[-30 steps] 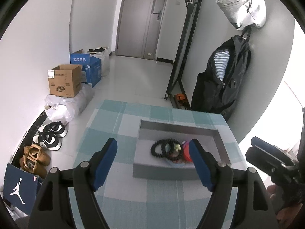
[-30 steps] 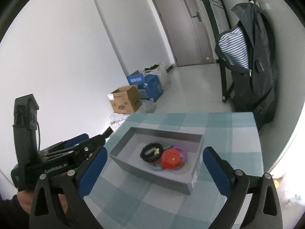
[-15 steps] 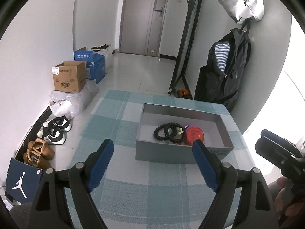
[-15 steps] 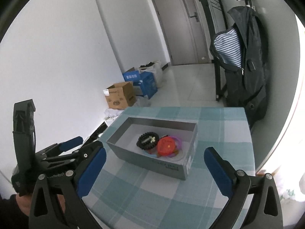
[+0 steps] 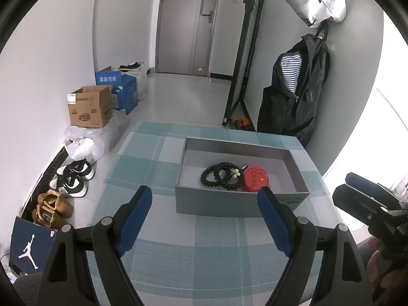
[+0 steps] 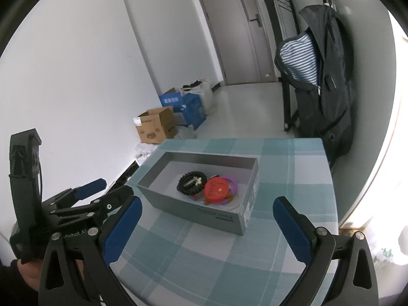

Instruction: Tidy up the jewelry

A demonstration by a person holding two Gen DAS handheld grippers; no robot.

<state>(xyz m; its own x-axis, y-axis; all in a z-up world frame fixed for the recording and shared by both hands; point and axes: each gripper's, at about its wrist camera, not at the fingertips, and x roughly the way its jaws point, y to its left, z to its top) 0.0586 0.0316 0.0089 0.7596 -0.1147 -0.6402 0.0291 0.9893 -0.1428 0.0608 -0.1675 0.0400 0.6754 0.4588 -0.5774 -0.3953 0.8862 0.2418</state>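
Observation:
A grey open box (image 5: pixel 239 206) (image 6: pixel 193 215) stands on a table with a teal checked cloth (image 5: pixel 204 255) (image 6: pixel 293 168). Inside lie black bead bracelets (image 5: pixel 216 176) (image 6: pixel 191 183), a red round badge (image 5: pixel 255 179) (image 6: pixel 216 191) and purple and blue bands (image 6: pixel 232 182). My left gripper (image 5: pixel 204 219) is open and empty, held above the cloth in front of the box; it also shows in the right wrist view (image 6: pixel 84 199). My right gripper (image 6: pixel 206 227) is open and empty, in front of the box's right end; it also shows in the left wrist view (image 5: pixel 362 191).
On the floor to the left are shoes (image 5: pixel 71 176), a cardboard box (image 5: pixel 90 109), blue boxes (image 5: pixel 119 89) and a white plastic bag (image 5: pixel 86 142). A black jacket (image 5: pixel 295 97) hangs on the wall beyond the table's far right corner, next to a black rack (image 5: pixel 242 58).
Both grippers have pulled back and risen away from the box, so it looks smaller and farther. Both stay open. The jewelry in the box has not moved.

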